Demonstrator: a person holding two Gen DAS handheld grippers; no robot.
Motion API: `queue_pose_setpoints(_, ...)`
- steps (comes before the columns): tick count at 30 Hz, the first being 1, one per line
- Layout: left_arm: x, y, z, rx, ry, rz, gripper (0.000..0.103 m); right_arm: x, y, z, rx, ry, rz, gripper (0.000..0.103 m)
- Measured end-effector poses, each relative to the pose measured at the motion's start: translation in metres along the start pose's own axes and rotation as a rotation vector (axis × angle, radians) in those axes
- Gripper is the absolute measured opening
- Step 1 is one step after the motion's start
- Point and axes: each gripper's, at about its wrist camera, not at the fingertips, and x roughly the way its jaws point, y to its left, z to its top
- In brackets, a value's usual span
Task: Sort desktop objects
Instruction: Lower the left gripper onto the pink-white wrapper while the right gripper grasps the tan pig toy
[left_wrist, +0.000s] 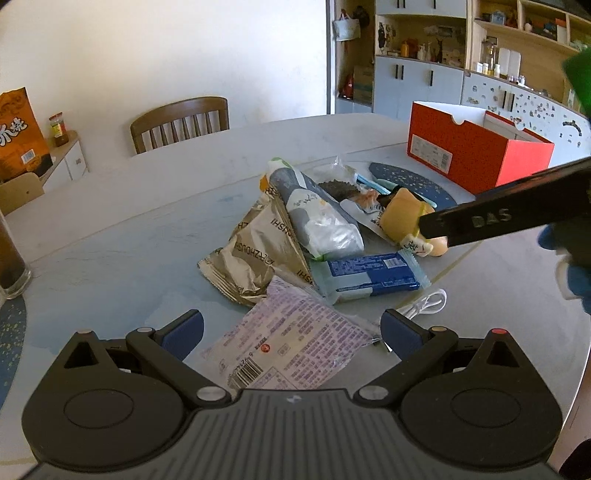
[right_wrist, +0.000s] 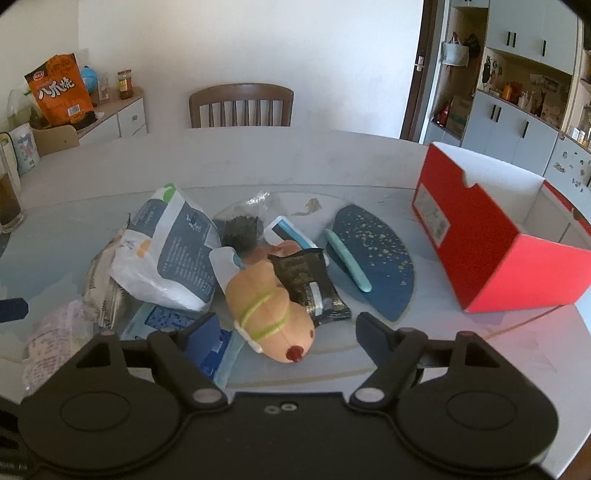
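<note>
Pale and faintly marbled, the round table (right_wrist: 258, 162) carries a loose heap of packets at its middle. Nearest the right gripper (right_wrist: 284, 334) lies a soft tan plush (right_wrist: 269, 306), rounded, banded with green cord, its red-tipped end toward the camera; it lies between the spread blue-padded fingers (right_wrist: 373, 338), though contact cannot be judged. Under its far side is a glossy black pouch (right_wrist: 306, 280), and to the left a crinkled white-and-grey bag (right_wrist: 170, 254) leans on folded silver foil packs (left_wrist: 255, 251). A flat blue wrapper (left_wrist: 369, 277) lies just beside the plush, and a pink printed packet (left_wrist: 291, 332) lies flat in front of the left gripper (left_wrist: 291, 332), between its wide-open fingers; that gripper holds nothing. A coiled white cable (left_wrist: 428, 302) sits near the left gripper's right finger. Behind the heap, a teal stick (right_wrist: 349, 260) rests on a dark blue speckled mat (right_wrist: 380, 258), and an open red cardboard box (right_wrist: 491, 254) with white inside stands well right. A wooden chair (right_wrist: 240, 105) faces the far edge, a white wall behind it, grey cabinets and shelves (right_wrist: 513, 122) to the right, and an orange snack bag (right_wrist: 59, 88) on a sideboard to the left.
</note>
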Motion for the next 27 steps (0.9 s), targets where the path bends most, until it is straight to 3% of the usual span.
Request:
queue_pose_setpoints(9,0.008,0.001,-0.006,0.001,0.012,-0.004,0.089,0.021,0.011,0.000,-0.041,0.022,0.004,0.071)
queue_pose_setpoints(14,0.011,0.001,-0.005,0.010,0.014,0.004,0.088,0.028,0.013,-0.001,-0.051,0.035,0.000,0.070)
queue_pose_setpoints(20,0.012,-0.002,-0.008,0.022,0.009,0.020,0.086,0.034,0.018,-0.003,-0.065,0.050,-0.015,0.060)
queue_pose_setpoints(27,0.011,-0.003,-0.008,0.016,0.002,0.033,0.070,0.033,0.018,-0.002,-0.066,0.048,-0.020,0.055)
